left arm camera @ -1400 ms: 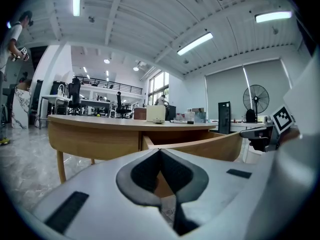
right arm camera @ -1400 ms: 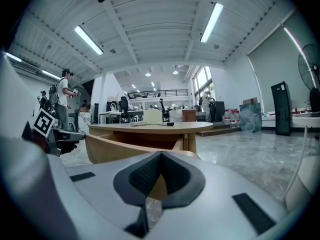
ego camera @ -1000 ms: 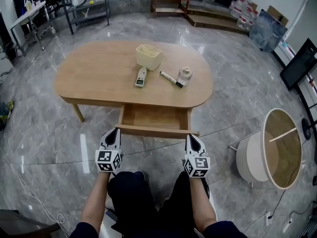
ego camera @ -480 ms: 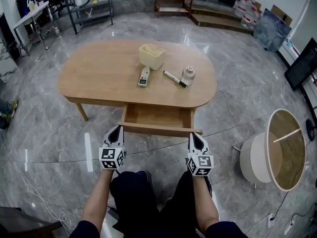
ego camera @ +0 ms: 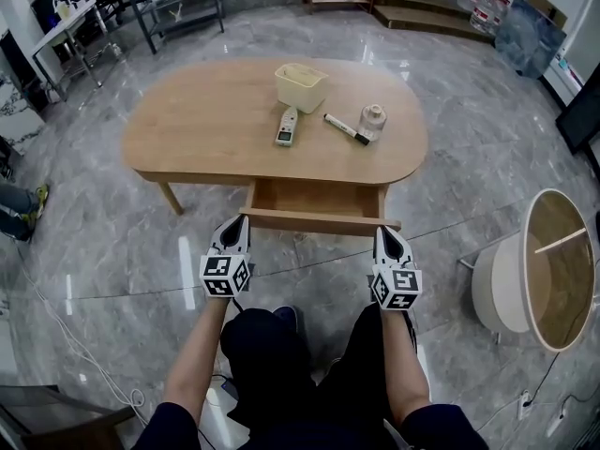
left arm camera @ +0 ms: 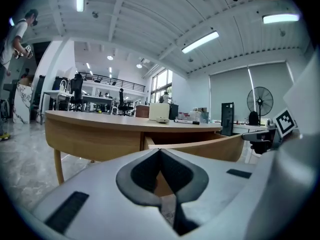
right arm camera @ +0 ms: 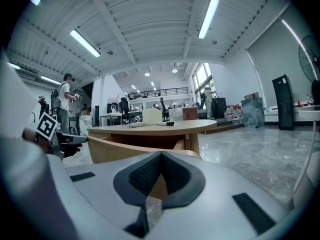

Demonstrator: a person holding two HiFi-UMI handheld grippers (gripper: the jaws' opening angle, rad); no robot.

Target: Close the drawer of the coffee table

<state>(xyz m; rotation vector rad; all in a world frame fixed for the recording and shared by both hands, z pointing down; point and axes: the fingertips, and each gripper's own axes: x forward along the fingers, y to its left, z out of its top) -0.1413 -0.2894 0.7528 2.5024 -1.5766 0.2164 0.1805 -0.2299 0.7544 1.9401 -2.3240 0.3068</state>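
Head view showed the drawer (ego camera: 319,220) partly open under the bench (ego camera: 206,129), mid-frame. Both the left hand-held gripper (ego camera: 241,221) and the right hand-held gripper (ego camera: 383,232) had jaws closed and empty, with tips at the drawer front's ends.

Head cam sits high, facing fwd & steeply down: whole coffee table (ego camera: 206,129), drawer (ego camera: 319,220), left gripper (ego camera: 238,225) & right gripper (ego camera: 385,234) low in frame. Left gripper cam is low, close to the drawer front's left end, looking along its jaws; right gripper cam likewise at the right end. All 3 share drawer & table; each gripper cam catches the other gripper at its edge.
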